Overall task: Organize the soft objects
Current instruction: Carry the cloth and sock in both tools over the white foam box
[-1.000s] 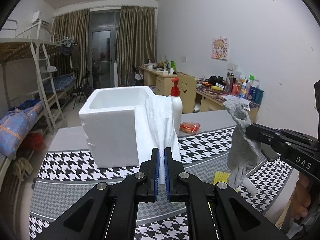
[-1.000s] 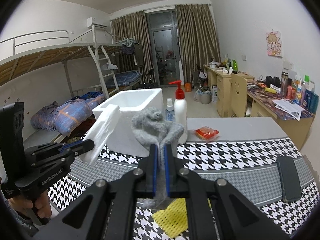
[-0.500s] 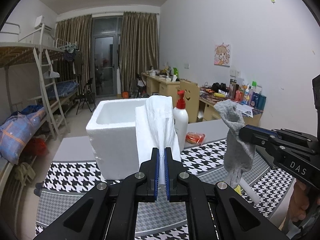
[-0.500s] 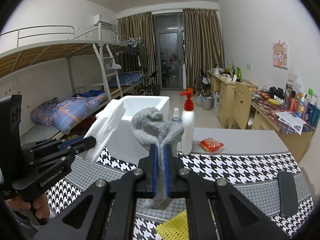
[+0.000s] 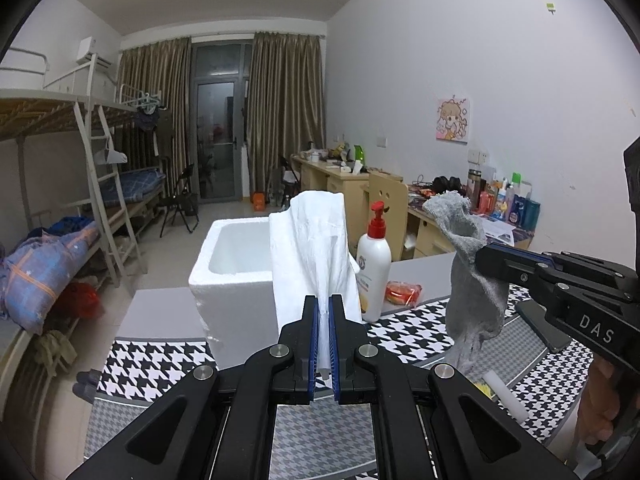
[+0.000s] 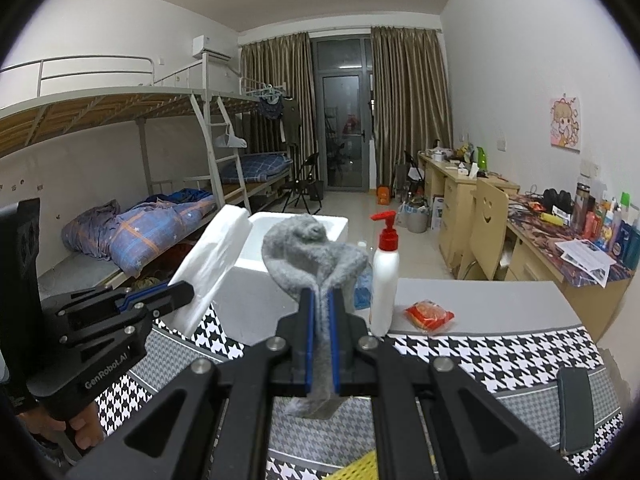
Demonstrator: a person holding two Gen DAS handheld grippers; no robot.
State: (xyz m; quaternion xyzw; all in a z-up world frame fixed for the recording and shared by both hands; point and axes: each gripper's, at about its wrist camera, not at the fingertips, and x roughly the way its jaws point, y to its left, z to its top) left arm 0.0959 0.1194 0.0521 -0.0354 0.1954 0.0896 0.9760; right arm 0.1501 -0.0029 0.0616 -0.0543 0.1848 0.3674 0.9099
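Left claw (image 5: 324, 312) is clamped tight on a white cloth (image 5: 312, 248), blue pads pressed flat against the fabric; the cloth stands up above the jaws and a short tail hangs below them, clear of the bench (image 5: 160, 312). Right claw (image 6: 322, 312) is likewise closed hard on a grey sock (image 6: 312, 248), the sock bunched in a lump above the pads and a limp end dangling beneath, off the houndstooth mat (image 6: 500, 356). Both soft items are held in the air, side by side, in front of an open white foam box (image 5: 228, 280) that sits on the bench. From the left wrist view the sock hangs to the right of the cloth; from the right wrist view the cloth sits to the left, near the box's near corner. Just right of the box stands a white pump bottle (image 6: 384, 280) with a red top, upright. A small red packet (image 6: 430, 314) lies beside it on bare grey bench. A dark phone (image 6: 574, 412) lies flat on the mat at far right. A yellow mesh piece (image 6: 356, 468) shows below the right claw, partly hidden.
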